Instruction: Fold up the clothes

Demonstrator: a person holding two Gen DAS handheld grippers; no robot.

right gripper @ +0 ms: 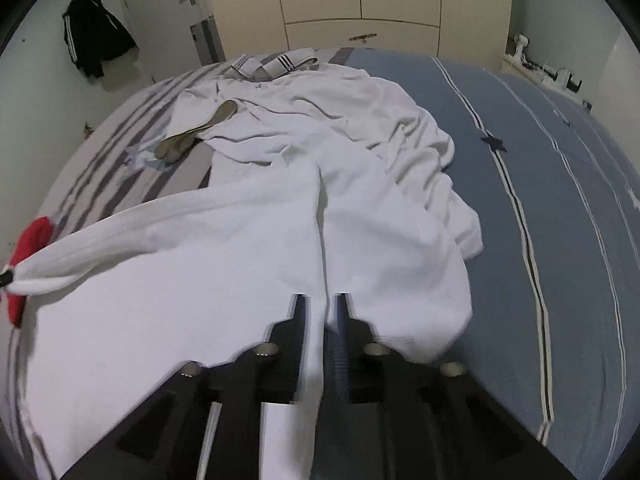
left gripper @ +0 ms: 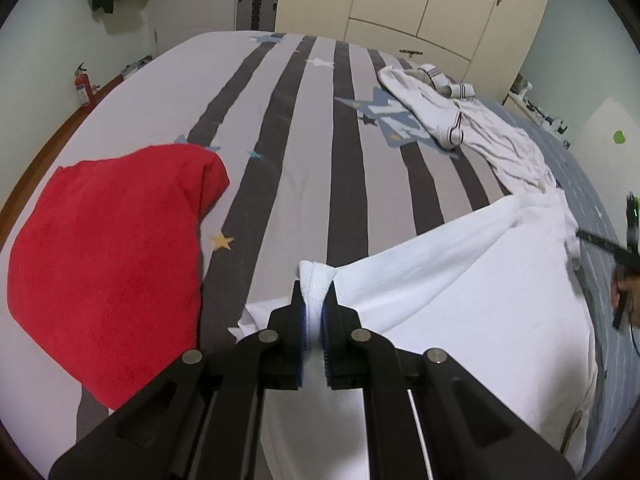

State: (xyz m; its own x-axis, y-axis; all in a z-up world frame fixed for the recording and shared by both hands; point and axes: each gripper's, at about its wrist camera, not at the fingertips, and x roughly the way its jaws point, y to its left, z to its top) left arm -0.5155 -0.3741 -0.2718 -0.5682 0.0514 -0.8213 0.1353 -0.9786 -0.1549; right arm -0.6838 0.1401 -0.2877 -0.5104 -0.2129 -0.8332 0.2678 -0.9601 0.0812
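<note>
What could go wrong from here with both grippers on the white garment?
1. The left gripper pinches only a small bunched hem of the white garment; a pull might slip it free.
2. The white garment overlaps the striped-cuff white garment behind it, so lifting may drag that along.
3. The red garment lies close on the left; a fold swung that way could land on it.
</note>
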